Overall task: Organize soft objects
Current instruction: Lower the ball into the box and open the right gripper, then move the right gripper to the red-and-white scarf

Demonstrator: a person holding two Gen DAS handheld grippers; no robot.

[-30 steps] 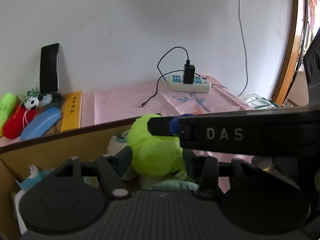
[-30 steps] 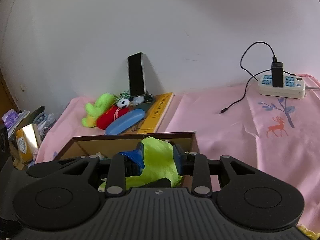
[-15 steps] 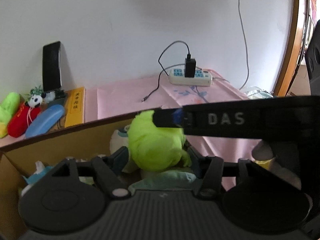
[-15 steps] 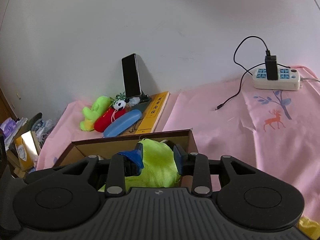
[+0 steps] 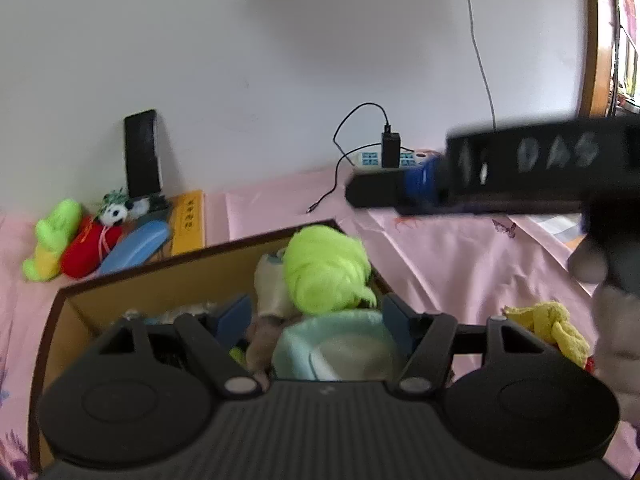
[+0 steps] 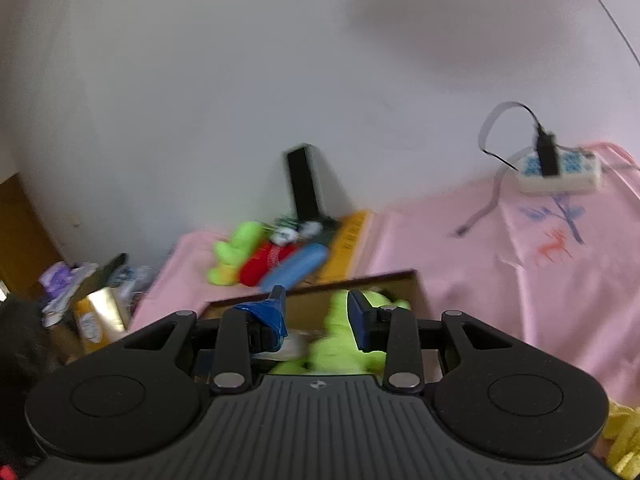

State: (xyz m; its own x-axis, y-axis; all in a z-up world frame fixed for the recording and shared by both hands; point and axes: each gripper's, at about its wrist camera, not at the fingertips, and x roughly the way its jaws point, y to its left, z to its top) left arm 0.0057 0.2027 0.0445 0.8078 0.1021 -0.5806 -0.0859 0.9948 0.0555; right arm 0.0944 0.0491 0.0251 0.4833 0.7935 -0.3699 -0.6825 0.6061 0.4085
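Observation:
A neon green plush (image 5: pixel 324 268) lies in the cardboard box (image 5: pixel 180 260), on top of a pale blue and white plush (image 5: pixel 336 348). My left gripper (image 5: pixel 316 316) hovers over the box with its jaws opening; the green plush shows between the fingers, but the pads do not press on it. My right gripper (image 5: pixel 384 194) crosses the upper right of the left wrist view, raised above the box with nothing at its tip. In the blurred right wrist view, the right gripper (image 6: pixel 316 316) is open above the green plush (image 6: pixel 340 344) in the box (image 6: pixel 360 280).
Against the wall at the left lie a green plush (image 5: pixel 52 240), a red plush (image 5: pixel 86 252), a small panda (image 5: pixel 116 212), a blue case (image 5: pixel 134 246), a yellow book (image 5: pixel 188 222) and a leaning phone (image 5: pixel 141 154). A power strip (image 5: pixel 384 158) sits at the back. A yellow soft toy (image 5: pixel 556 328) lies right of the box.
Both grippers have risen and drawn back from the green plush, which stays in the box. The left jaws have widened. The right gripper's tip has lifted clear of the plush.

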